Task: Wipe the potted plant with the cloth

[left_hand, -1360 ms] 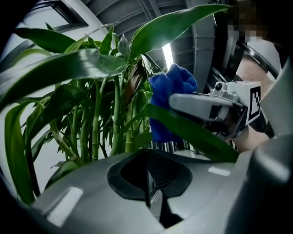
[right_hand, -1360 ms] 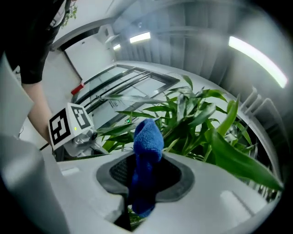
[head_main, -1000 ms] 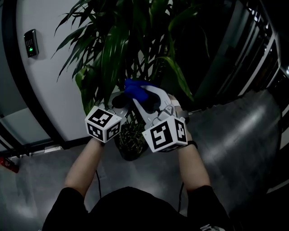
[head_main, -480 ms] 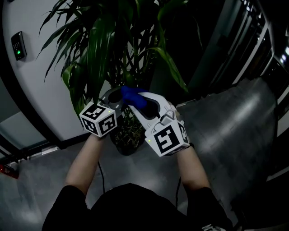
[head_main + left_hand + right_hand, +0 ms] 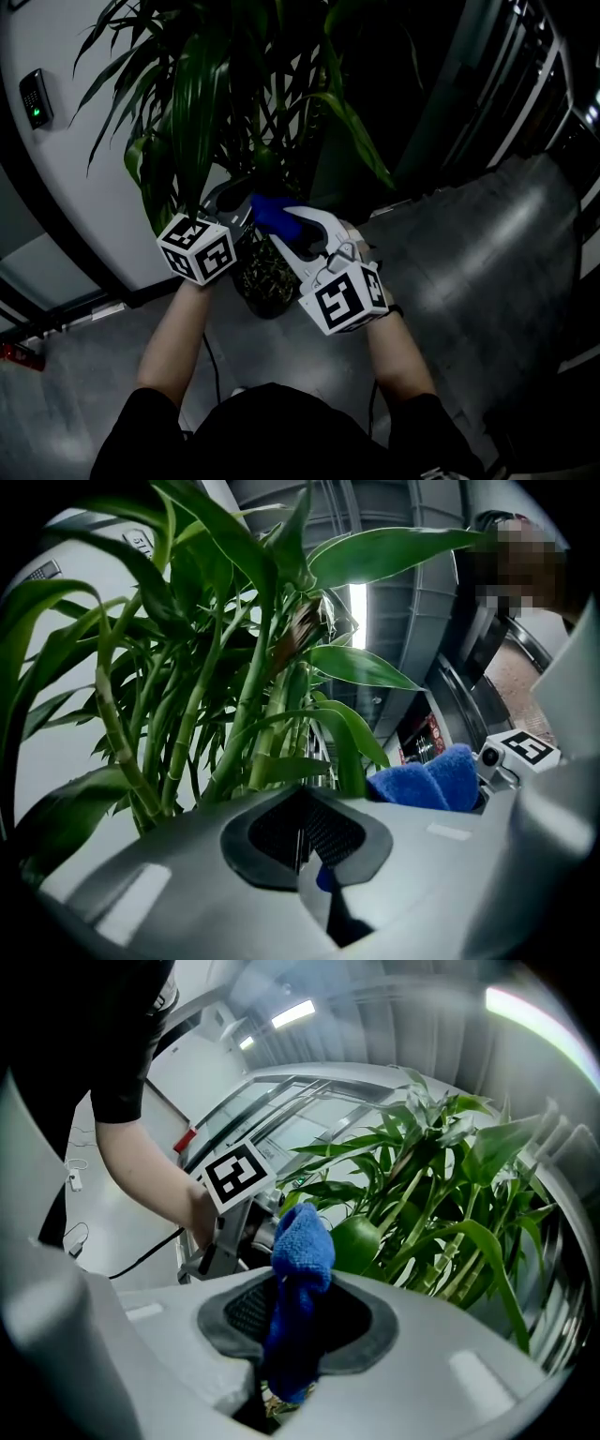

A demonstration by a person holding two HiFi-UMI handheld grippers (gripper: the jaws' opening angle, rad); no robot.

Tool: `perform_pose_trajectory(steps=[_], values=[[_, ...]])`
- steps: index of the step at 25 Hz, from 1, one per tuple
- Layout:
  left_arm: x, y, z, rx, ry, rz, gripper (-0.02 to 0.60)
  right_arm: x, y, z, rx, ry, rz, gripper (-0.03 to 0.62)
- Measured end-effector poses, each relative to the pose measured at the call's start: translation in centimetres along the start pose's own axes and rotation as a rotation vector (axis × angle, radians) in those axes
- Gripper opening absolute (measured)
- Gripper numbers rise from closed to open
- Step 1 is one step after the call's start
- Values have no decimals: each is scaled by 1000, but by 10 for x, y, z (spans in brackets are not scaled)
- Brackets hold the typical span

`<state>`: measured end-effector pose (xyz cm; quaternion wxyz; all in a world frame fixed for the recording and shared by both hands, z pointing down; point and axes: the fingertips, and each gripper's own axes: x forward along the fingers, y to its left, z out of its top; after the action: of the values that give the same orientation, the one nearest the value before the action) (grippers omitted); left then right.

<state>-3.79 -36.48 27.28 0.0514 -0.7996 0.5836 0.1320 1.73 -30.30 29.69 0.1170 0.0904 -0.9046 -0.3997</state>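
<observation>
Holding the cloth (image 5: 300,1251) clenched in your right gripper (image 5: 286,1330), you have it at the potted plant's (image 5: 197,103) lower leaves, just beside your left gripper (image 5: 302,832) (jaws pressed together, seemingly on nothing). Wiping looks under way. Next, draw the cloth gently along one leaf.

Blue cloth (image 5: 300,1241) bunched upright beside leafy potted plant (image 5: 441,1194).

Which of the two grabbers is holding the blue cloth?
The right gripper: the blue cloth is pinched between its jaws, sticking up near the potted plant. The left gripper has its jaws pressed together with nothing between them.
</observation>
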Motion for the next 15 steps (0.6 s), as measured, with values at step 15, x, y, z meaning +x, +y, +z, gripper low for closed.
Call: perform_pose_trajectory(steps=[15], values=[[-11,7,-9,21,28,105,6,-5,35,-26,30,-9,115,112]])
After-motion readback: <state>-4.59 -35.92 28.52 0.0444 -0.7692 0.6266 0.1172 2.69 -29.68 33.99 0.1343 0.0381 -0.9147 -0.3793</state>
